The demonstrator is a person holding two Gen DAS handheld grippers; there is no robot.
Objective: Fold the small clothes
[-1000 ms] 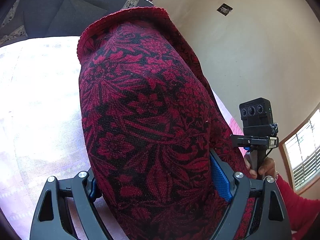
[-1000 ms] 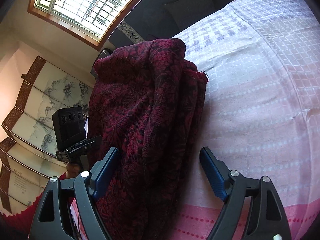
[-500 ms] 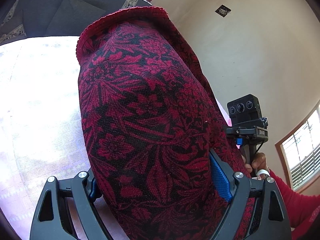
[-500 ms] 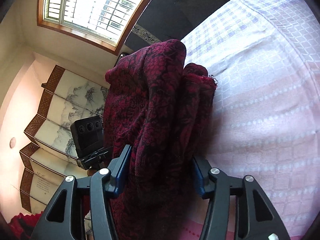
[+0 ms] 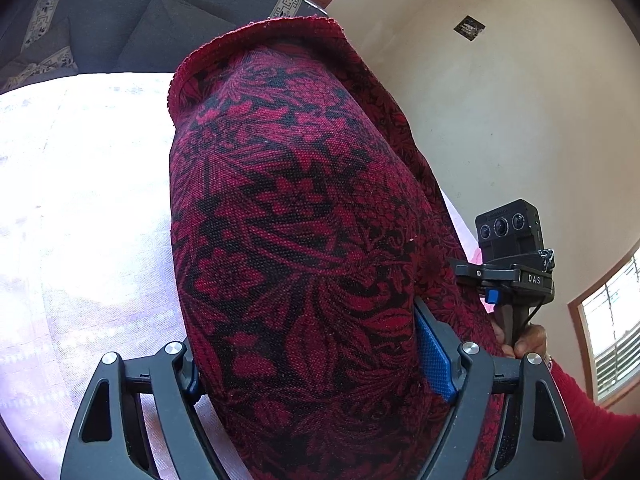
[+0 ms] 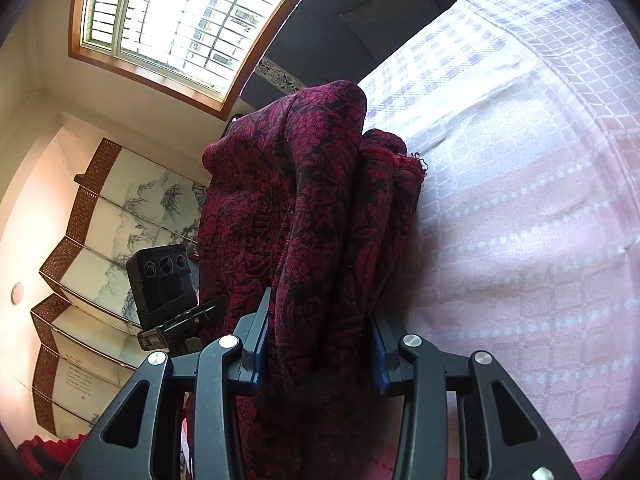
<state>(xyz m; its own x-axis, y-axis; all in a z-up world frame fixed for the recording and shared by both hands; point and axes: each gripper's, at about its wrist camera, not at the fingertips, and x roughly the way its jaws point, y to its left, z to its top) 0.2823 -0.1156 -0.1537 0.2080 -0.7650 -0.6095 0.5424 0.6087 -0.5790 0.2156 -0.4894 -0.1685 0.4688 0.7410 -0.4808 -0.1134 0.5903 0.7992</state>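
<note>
Left wrist view: one red-and-black floral cloth (image 5: 304, 240) lifted between your two grippers, over the checked bedspread (image 5: 80, 208).

Your left gripper (image 5: 316, 364) has its jaws wide, easing inward, with a broad span of the cloth filling the gap from six o'clock up to twelve. In the right wrist view, your right gripper (image 6: 320, 344) is closing narrow on a bunched edge of the same cloth, pads pressing both sides. Holding two separate spots off the bedspread likely lets you bring one edge over the other for the fold. Count: one cloth, two grippers, one hand (image 5: 524, 340) visible at three o'clock, one folding screen (image 6: 92, 248) at nine.
</note>
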